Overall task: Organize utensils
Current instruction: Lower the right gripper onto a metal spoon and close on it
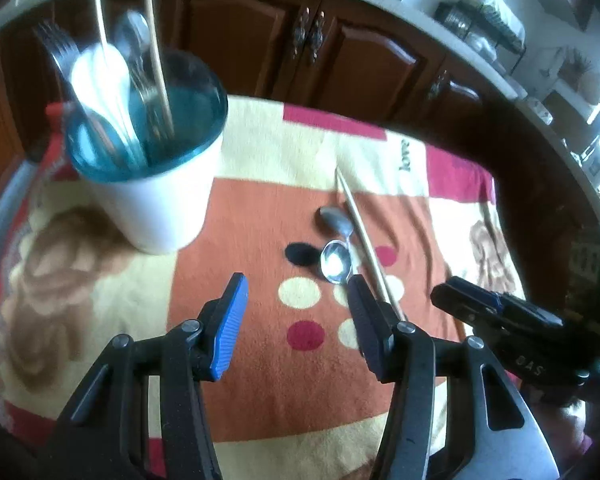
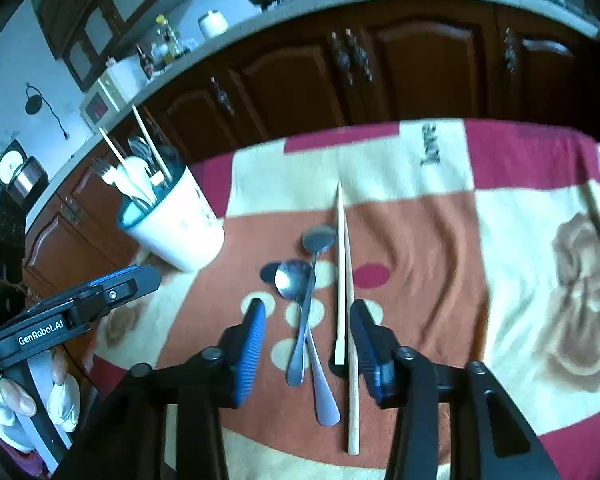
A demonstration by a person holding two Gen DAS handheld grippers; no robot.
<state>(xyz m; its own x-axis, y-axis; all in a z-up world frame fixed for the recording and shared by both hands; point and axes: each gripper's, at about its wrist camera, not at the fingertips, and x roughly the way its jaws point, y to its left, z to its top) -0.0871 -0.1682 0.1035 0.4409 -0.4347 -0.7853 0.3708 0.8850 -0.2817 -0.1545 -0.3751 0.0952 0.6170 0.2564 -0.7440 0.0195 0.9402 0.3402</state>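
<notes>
Both tongs, left (image 1: 298, 294) and right (image 2: 308, 320), were spread and empty over the spoons (image 2: 306, 320) at frame centre, so pinching one for the cup (image 2: 180, 228) at upper left seemed next.

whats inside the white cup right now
The white cup holds forks, a white spoon, metal spoons and two chopsticks, all standing handle-down or leaning. Its blue inner wall hides their lower ends and the bottom.

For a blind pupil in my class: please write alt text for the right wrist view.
An open right claw hovers over two metal spoons and two chopsticks on a patterned cloth. A white utensil cup stands left.
</notes>
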